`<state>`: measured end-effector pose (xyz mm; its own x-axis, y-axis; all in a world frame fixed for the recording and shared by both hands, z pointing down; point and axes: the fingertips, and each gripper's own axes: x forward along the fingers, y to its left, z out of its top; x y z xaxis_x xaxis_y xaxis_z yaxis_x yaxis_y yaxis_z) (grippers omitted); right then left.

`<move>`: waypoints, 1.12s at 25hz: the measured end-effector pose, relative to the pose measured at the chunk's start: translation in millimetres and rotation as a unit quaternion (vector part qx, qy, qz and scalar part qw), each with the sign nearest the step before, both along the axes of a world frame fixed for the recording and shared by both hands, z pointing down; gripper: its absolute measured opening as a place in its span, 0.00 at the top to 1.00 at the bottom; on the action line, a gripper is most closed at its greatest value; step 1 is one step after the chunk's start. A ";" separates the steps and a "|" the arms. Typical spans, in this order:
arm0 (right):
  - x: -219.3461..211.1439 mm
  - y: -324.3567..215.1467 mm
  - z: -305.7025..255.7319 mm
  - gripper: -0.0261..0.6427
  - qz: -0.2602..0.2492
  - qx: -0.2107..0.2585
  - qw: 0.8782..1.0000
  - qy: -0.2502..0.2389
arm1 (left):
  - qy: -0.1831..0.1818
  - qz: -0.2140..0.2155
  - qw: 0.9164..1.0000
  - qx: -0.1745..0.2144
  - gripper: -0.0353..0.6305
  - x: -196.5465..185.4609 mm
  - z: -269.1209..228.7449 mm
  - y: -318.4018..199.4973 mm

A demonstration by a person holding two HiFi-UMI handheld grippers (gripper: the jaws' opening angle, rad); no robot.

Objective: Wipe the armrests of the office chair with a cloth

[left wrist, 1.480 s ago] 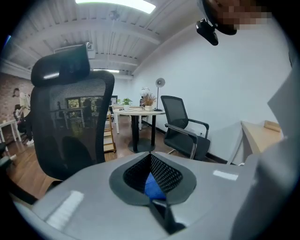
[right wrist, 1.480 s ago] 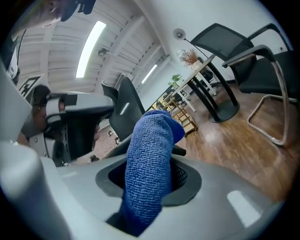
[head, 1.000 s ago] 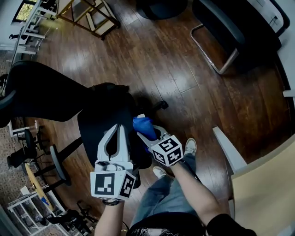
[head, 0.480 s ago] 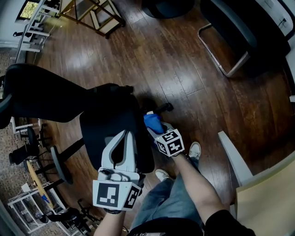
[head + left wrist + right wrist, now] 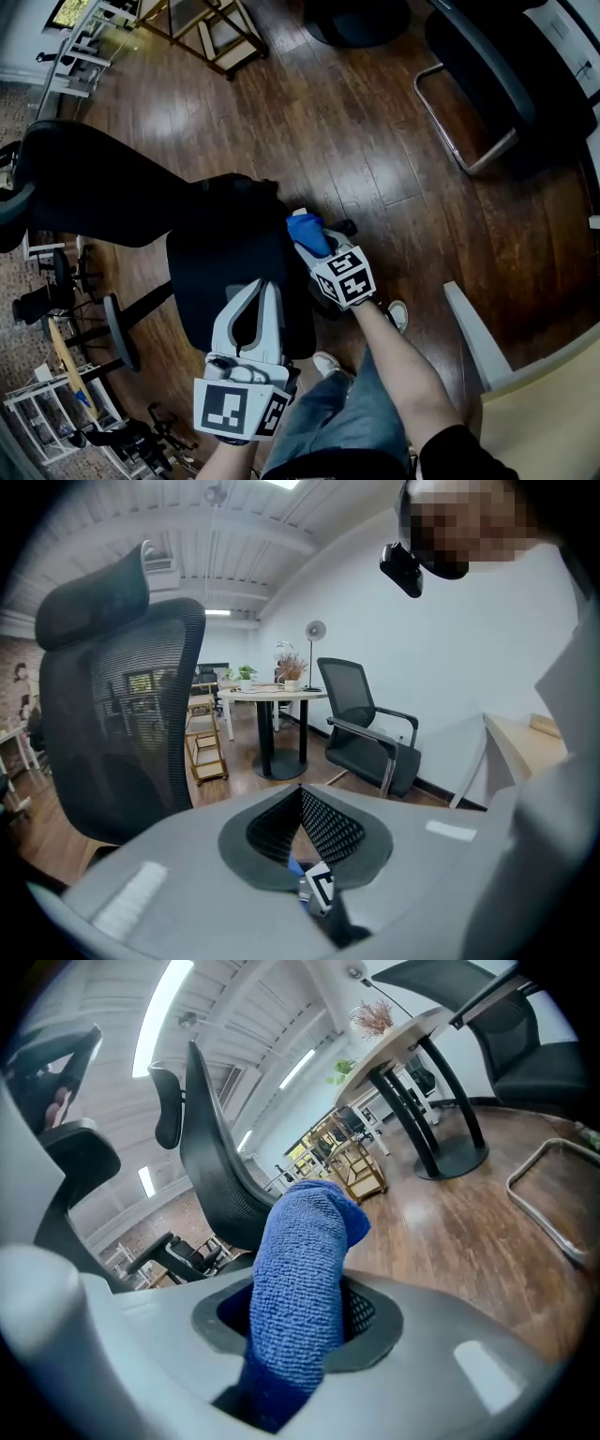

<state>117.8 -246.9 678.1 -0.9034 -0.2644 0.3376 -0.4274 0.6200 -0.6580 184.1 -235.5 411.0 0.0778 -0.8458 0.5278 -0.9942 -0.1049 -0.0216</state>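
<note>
A black office chair, seat [image 5: 225, 267] and mesh backrest [image 5: 94, 187], stands below me. One of its armrests [image 5: 114, 330] juts out at the left. My right gripper [image 5: 307, 232] is shut on a blue cloth [image 5: 309, 231] at the seat's right edge; the armrest there is hidden under it. In the right gripper view the cloth [image 5: 302, 1288] fills the gap between the jaws, with the backrest [image 5: 214, 1171] behind. My left gripper [image 5: 265, 284] hovers over the seat's near part, shut and holding nothing. In the left gripper view its jaws meet at the tips [image 5: 300, 793].
Dark wood floor [image 5: 356, 122] surrounds the chair. A second black chair with a metal frame [image 5: 469, 84] stands at the upper right, a pale desk corner [image 5: 525, 394] at the lower right, a wooden trolley [image 5: 202, 28] at the top. My shoes [image 5: 394, 314] are close to the chair.
My right gripper has slid forward along the seat's right edge with the cloth. My left gripper has drawn back towards me.
</note>
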 end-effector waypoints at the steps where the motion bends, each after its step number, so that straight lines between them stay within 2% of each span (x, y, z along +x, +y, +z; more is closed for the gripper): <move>1: -5.7 -4.3 -2.2 0.75 -0.002 0.002 1.000 -0.005 | 0.000 -0.002 1.000 0.001 0.98 -0.2 0.0 0.7; 8: -39.1 -8.2 -9.1 0.75 -0.031 -0.011 0.999 -0.028 | 0.003 -0.026 1.000 0.003 0.98 -12.0 1.3 0.0; 12: -45.4 -1.0 -33.4 0.75 -0.043 -0.009 0.998 -0.053 | 0.006 -0.030 1.000 0.005 0.98 -15.2 1.6 1.1; 22: -33.1 3.4 -139.6 0.75 -0.006 -0.012 0.988 -0.153 | 0.005 -0.038 0.999 -0.010 0.98 -19.4 0.6 13.9; 28: -14.9 6.1 -154.3 0.76 0.017 -0.015 0.988 -0.153 | 0.005 -0.033 0.999 -0.013 0.98 -16.1 -6.8 24.3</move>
<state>102.9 -240.8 523.8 -0.9554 -0.2895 0.0591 -0.2259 0.5867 -0.7777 168.0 -211.2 404.2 0.0280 -0.8351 0.5493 -0.9992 -0.0400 -0.0099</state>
